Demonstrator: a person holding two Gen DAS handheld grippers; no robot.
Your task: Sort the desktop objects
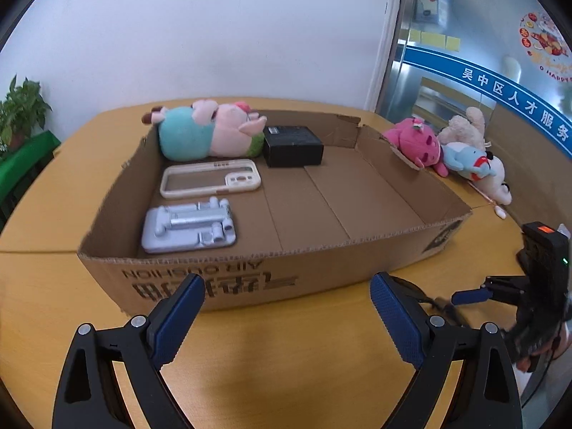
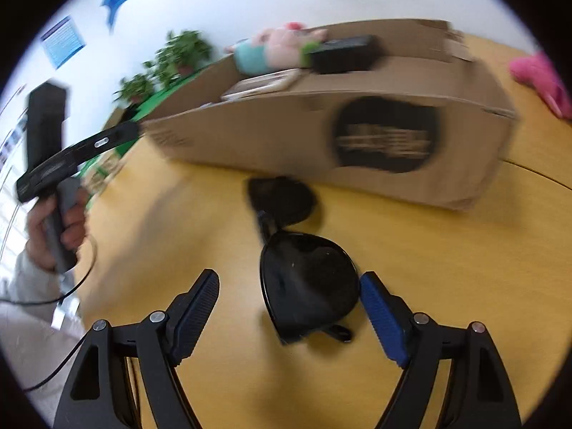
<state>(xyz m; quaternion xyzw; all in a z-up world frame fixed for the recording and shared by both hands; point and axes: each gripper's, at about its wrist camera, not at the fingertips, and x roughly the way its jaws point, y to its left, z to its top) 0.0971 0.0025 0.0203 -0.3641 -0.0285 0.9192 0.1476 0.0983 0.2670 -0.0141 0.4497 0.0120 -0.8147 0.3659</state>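
Right claw (image 2: 289, 298) spread wide, low over the table (image 2: 447, 268), with the sunglasses (image 2: 307, 286) lying folded on the wood between its pads; the near lens sits just beside the right pad (image 2: 384, 318), well off the left one. Nothing pinched yet. Left claw (image 1: 287, 314) also spread and empty, hovering in front of the cardboard box (image 1: 250, 279).

Box contents so far: plush pig (image 1: 207, 132), black block (image 1: 292, 144), phone case (image 1: 211, 178), grey stand (image 1: 189, 227). More plush toys (image 1: 447, 146) sit outside, by its far right corner.

Risks as we judge them:
- The glasses are off-centre in our right claw. Closing now, the right pad touches first and could shove or spin the frame on the smooth wood.
- Pads closing on the curved, glossy lens may slip or smudge it; the bridge or rim looks a safer bite.
- The right view is motion-blurred, so we are moving fast; a hurried close may catch only a folded arm.
- The box wall stands near; a low carry could clip it.
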